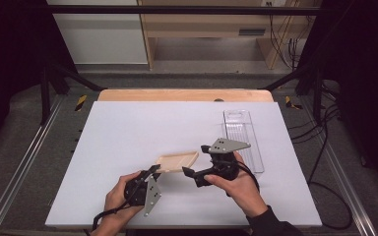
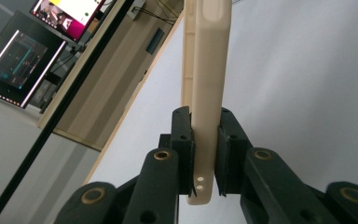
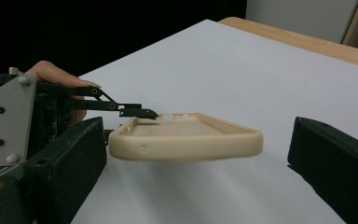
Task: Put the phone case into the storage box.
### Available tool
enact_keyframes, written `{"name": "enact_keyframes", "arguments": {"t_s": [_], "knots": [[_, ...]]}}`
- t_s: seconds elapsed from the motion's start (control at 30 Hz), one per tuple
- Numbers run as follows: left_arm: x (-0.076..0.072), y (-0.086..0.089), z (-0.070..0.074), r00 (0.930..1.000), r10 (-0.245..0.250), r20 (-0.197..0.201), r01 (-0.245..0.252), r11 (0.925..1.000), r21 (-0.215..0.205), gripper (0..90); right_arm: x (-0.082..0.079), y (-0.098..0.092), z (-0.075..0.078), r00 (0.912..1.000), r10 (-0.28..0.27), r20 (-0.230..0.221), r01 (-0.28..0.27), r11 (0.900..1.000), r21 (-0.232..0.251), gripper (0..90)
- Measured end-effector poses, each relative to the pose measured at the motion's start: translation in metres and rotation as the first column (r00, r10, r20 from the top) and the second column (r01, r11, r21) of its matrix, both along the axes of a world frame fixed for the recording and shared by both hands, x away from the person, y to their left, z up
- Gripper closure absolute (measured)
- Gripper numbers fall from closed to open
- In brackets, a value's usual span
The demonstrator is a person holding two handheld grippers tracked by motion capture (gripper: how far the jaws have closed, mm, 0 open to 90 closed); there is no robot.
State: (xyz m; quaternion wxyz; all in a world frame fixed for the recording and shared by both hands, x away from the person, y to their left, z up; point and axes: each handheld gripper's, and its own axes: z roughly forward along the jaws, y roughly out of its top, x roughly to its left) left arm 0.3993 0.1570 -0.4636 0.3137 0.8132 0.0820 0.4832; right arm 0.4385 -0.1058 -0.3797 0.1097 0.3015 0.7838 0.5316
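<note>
Just above the counter [image 1: 128, 128], the left tongs [image 2: 204, 154] are clamped on one end of a beige phone case [image 1: 177, 161] (held level, clear of the surface), while the right tongs [image 3: 191, 172] stand apart around its other end, pads not touching; a clear tray [image 1: 243, 137] lies nearby.

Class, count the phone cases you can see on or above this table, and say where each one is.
2. The beige phone case is held off the table by the left gripper, near the front middle. The clear phone case lies flat on the white table, right side.
</note>
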Motion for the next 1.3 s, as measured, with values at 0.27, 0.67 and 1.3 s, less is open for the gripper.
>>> {"name": "enact_keyframes", "arguments": {"t_s": [0.27,0.67,1.3], "knots": [[0.002,0.005,0.002,0.9992,0.029,-0.028,-0.031,0.9978,-0.059,79.8,-0.003,-0.009,-0.002,0.9994,-0.033,0.013,0.033,0.999,0.037,3.9],[0.002,0.007,0.004,0.9973,0.065,-0.033,-0.068,0.9937,-0.090,79.8,-0.003,-0.012,-0.005,0.9972,-0.060,0.045,0.058,0.998,0.036,3.7],[-0.002,0.017,0.018,0.9790,0.048,-0.198,-0.121,0.9187,-0.376,79.8,-0.005,-0.003,-0.007,0.9896,-0.104,0.099,0.098,0.993,0.064,4.2]]}}
